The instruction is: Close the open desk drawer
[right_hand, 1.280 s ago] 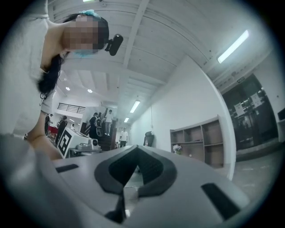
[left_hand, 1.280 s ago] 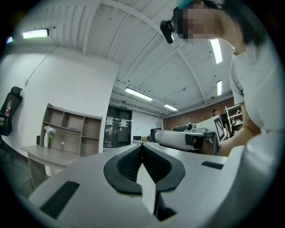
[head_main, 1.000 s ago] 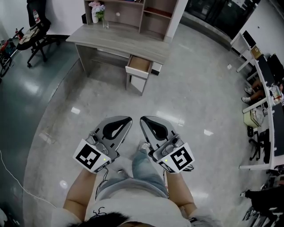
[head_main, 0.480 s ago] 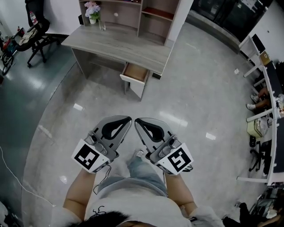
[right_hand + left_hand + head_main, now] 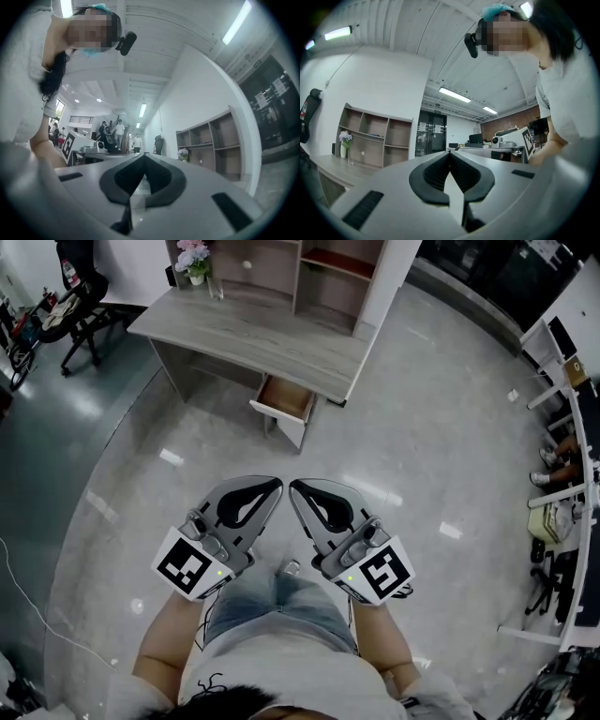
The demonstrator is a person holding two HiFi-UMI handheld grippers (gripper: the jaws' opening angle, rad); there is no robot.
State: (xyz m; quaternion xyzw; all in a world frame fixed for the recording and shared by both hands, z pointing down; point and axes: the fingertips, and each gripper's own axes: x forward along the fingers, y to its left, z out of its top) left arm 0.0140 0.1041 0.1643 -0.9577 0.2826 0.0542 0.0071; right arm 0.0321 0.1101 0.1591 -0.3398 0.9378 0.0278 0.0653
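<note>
Arms [image 5: 161, 645] bent, left gripper [image 5: 272, 487] beside right gripper [image 5: 296, 488], fingers closed, empty; drawer [image 5: 284, 399] open, well apart

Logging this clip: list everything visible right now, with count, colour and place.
grey wooden desk: one, grey, top centre, far ahead of the person
open desk drawer: one, brown inside, pulled out under the desk's right part
brown open shelf unit: one, brown, on the desk's back edge
vase of pink flowers: one, white vase, desk's back left corner
black office chair: one, black, top left
long white tables: a row, white, right edge
thin white cable: one, white, floor at lower left
left gripper: one, grey, jaws together on nothing, low centre
right gripper: one, grey, jaws together on nothing, beside the left
</note>
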